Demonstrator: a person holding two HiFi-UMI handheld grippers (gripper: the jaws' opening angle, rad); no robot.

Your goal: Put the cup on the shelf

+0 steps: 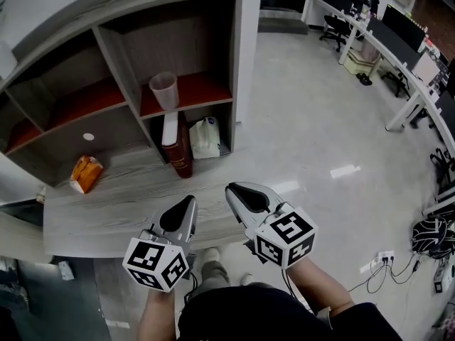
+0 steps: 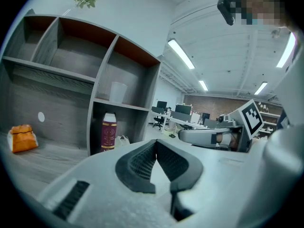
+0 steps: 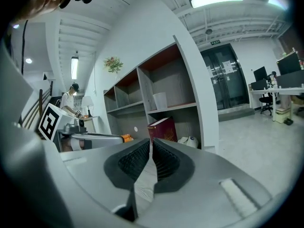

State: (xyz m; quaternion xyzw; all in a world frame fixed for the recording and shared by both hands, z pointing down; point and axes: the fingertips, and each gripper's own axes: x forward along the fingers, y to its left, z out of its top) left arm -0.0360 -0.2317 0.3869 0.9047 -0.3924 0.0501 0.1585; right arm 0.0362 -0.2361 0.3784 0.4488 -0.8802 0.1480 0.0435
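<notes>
A translucent plastic cup (image 1: 164,89) stands upright on the red-lined middle shelf (image 1: 206,91), in the right compartment. It also shows as the cup (image 2: 118,91) in the left gripper view and the cup (image 3: 160,100) in the right gripper view. Both grippers hover over the front edge of the wooden counter (image 1: 106,212), well short of the cup. My left gripper (image 1: 188,202) is shut, its tips touching with nothing between them (image 2: 156,141). My right gripper (image 1: 233,190) is likewise shut and empty (image 3: 151,140).
Below the cup stand a dark red box (image 1: 181,155) and a white bag (image 1: 205,138). An orange packet (image 1: 85,173) lies on the counter at the left. Desks and chairs (image 1: 384,41) line the far right; cables (image 1: 430,233) lie on the floor.
</notes>
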